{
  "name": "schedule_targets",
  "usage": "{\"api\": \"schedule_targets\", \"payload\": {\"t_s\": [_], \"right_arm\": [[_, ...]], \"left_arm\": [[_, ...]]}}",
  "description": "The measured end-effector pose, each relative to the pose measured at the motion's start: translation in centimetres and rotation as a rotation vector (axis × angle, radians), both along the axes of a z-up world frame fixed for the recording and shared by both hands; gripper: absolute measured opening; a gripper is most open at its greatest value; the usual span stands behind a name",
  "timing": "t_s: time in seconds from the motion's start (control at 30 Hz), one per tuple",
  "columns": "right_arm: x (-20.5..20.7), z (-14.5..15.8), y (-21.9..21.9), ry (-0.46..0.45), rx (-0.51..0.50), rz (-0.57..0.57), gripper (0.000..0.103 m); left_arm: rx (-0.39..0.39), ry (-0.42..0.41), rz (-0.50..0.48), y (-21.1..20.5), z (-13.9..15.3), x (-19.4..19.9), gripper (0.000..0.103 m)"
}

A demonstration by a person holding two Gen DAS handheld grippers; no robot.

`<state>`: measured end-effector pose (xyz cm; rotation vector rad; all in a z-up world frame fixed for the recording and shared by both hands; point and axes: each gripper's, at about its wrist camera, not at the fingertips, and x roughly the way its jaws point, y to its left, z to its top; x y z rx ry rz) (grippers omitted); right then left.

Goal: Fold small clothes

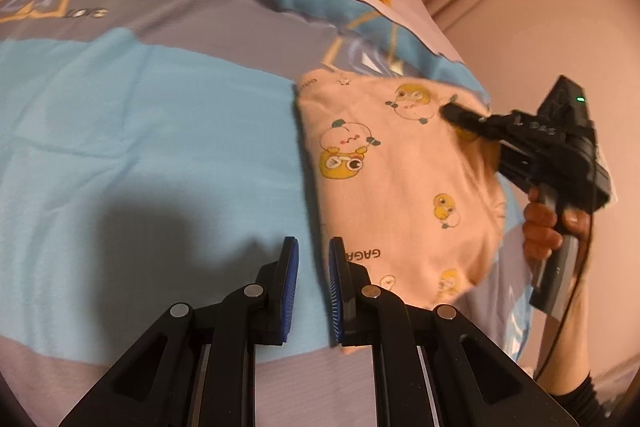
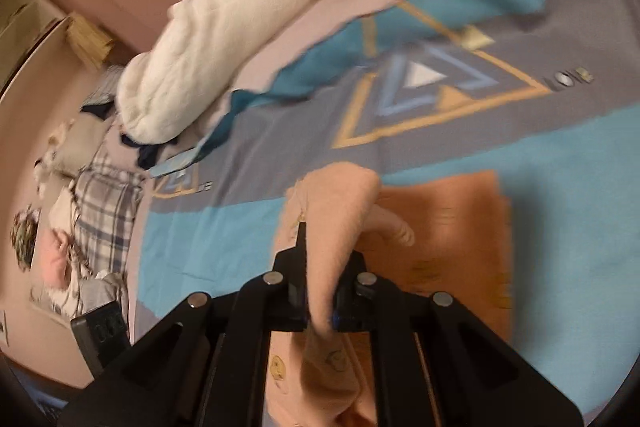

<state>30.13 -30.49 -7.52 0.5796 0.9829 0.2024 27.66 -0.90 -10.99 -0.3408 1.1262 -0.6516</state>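
Pinching fold of peach garment in my right tool, lifted off bed; my left tool narrow, empty, beside garment edge.

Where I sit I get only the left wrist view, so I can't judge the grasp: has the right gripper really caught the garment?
Observer: Yes. The right gripper has its fingers closed on a bunched fold of the pink garment.
Operator: Any other cloth around?
Observer: A crumpled plaid cloth lies past the end of the white plush toy.
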Motion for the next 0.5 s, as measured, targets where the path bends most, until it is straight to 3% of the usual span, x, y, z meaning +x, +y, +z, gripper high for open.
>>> {"api": "schedule_targets", "payload": {"t_s": [0.3, 0.4, 0.5], "right_arm": [[-0.3, -6.6, -5.0, 0.12, 0.002, -0.088, 0.011], [-0.2, -6.2, -5.0, 0.097, -0.002, -0.087, 0.009], [-0.6, -3.9, -4.7, 0.032, -0.045, -0.07, 0.009]], "left_arm": [[-0.01, -0.017, -0.14, -7.6, 0.2, 0.5, 0.01], [0.016, -0.004, -0.183, -9.8, -0.7, 0.5, 0.01], [0.051, -0.01, -0.211, -11.1, -1.5, 0.3, 0.01]]}}
